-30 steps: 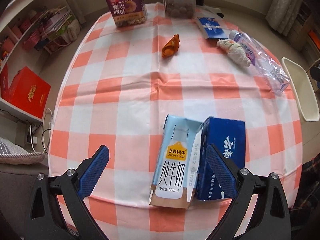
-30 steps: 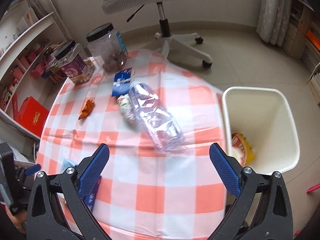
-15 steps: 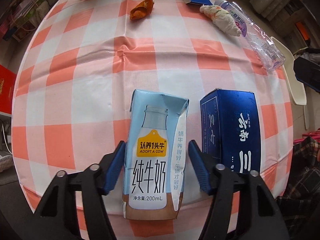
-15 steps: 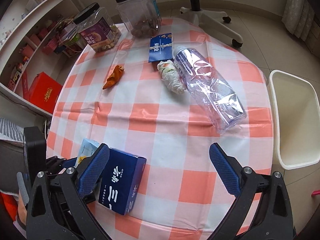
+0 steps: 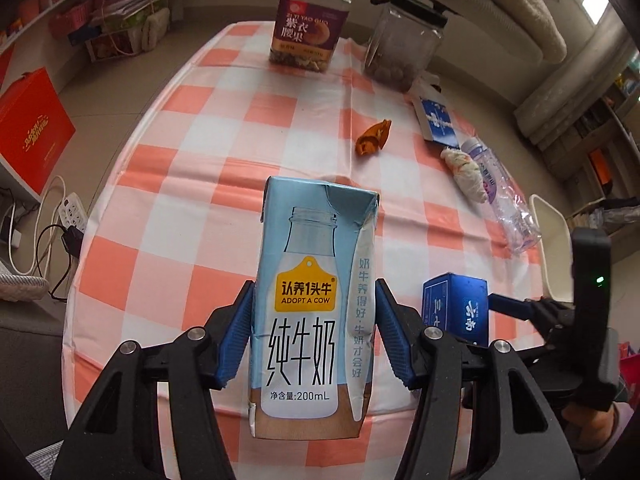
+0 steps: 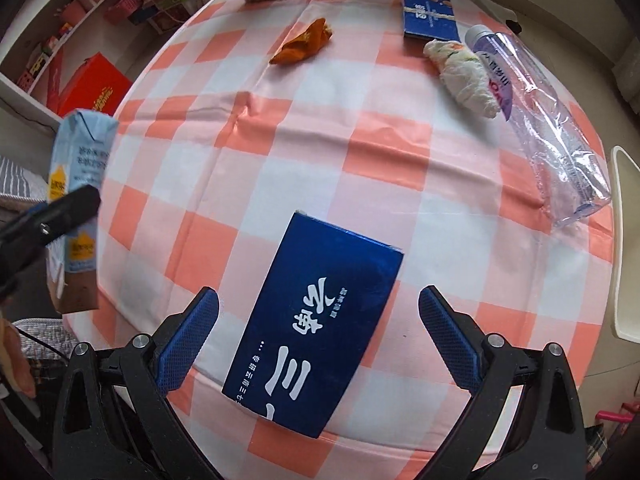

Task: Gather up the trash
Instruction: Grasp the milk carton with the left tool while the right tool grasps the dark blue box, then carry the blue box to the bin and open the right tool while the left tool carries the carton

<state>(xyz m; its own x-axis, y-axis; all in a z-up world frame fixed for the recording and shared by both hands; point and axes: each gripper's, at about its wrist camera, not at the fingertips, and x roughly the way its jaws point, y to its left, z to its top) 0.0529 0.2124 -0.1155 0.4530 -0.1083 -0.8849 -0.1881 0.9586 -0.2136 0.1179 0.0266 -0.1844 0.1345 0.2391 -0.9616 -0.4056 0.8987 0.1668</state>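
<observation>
My left gripper (image 5: 314, 332) is shut on a light-blue milk carton (image 5: 316, 304), holding it upright and lifted off the checked tablecloth (image 5: 224, 168). That carton (image 6: 78, 200) shows at the left of the right wrist view, clear of the table. A dark blue box (image 6: 316, 320) lies flat near the table's front edge. My right gripper (image 6: 318, 336) is open with its fingers either side of the box's near half, not touching it. In the left wrist view this box (image 5: 456, 308) sits at the right with the right gripper around it.
Farther back lie an orange wrapper (image 6: 302, 42), a crumpled tissue (image 6: 464, 72), a crushed clear bottle (image 6: 540, 108) and a small blue packet (image 6: 430, 16). Two jars (image 5: 312, 20) stand at the far edge. A white bin's rim (image 6: 626, 248) is at the right.
The left gripper closed on the milk carton and raised it off the table. The right gripper swung left from above the bottle and came down over the blue box.
</observation>
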